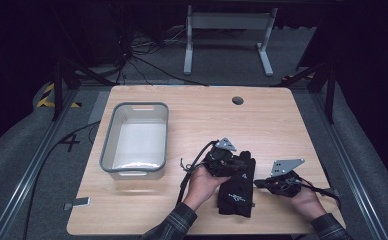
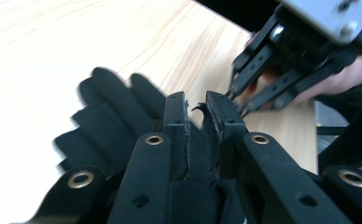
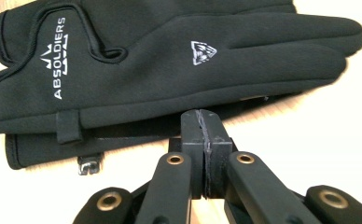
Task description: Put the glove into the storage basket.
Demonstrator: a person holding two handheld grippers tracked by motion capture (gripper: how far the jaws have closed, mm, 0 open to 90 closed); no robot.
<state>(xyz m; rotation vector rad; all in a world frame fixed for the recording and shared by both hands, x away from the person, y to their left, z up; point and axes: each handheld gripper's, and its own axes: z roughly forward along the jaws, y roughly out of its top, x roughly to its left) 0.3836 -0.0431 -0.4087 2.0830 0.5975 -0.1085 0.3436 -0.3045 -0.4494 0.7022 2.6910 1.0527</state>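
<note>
A wooden table carries a grey plastic bin on its left half and, near the front edge right of centre, a pair of black gloves stacked one on the other (the upper one printed "ABSOLDIERS" in white), fingers pointing away from the person. The left gripper, held in the left hand, lies over the finger end of the gloves; in the left gripper view its jaws stand a narrow gap apart, released, with glove fabric below and between them but not pinched by the pads. The right gripper, in the right hand, points at the gloves' right edge; its jaws are clenched pad to pad, grasping nothing, their tips just beside the lower glove's edge.
</note>
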